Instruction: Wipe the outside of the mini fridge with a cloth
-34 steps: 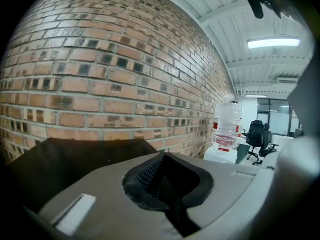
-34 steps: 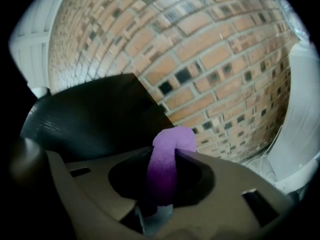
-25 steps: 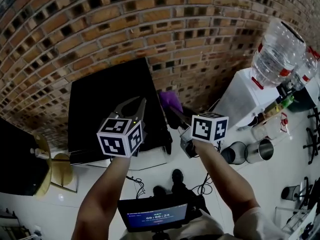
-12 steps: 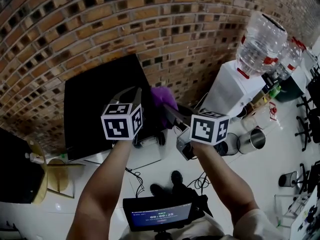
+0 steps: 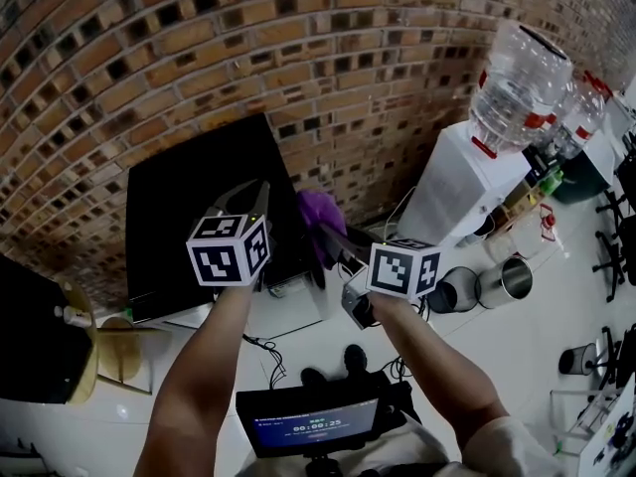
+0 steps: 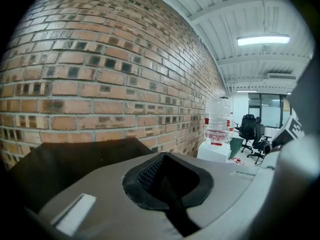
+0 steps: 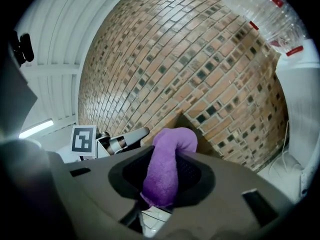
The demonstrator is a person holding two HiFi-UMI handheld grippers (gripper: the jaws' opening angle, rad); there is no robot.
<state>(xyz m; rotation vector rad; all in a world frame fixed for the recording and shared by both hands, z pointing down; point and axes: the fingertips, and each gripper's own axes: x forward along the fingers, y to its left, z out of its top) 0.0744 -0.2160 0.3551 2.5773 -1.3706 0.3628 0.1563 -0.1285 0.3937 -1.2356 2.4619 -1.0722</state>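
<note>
The black mini fridge [image 5: 189, 207] stands against the brick wall; its top also fills the lower left of the left gripper view [image 6: 70, 164]. My left gripper [image 5: 245, 197] hovers over the fridge top near its front right, shut with nothing in it [image 6: 167, 161]. My right gripper [image 5: 333, 238] is shut on a purple cloth [image 5: 318, 212], which it holds beside the fridge's upper right side. In the right gripper view the cloth [image 7: 167, 166] sticks up between the pads, with the fridge's corner [image 7: 186, 120] just behind it. I cannot tell whether the cloth touches the fridge.
A white water dispenser [image 5: 457, 187] with a clear bottle [image 5: 522, 82] stands right of the fridge. Two metal bins [image 5: 502, 281] sit on the floor by it. Cables lie on the floor below the fridge, and a small screen [image 5: 313, 425] is at my waist.
The right gripper has carried the purple cloth left and slightly up, closer to the fridge's right side. The left gripper has stayed over the fridge top.
</note>
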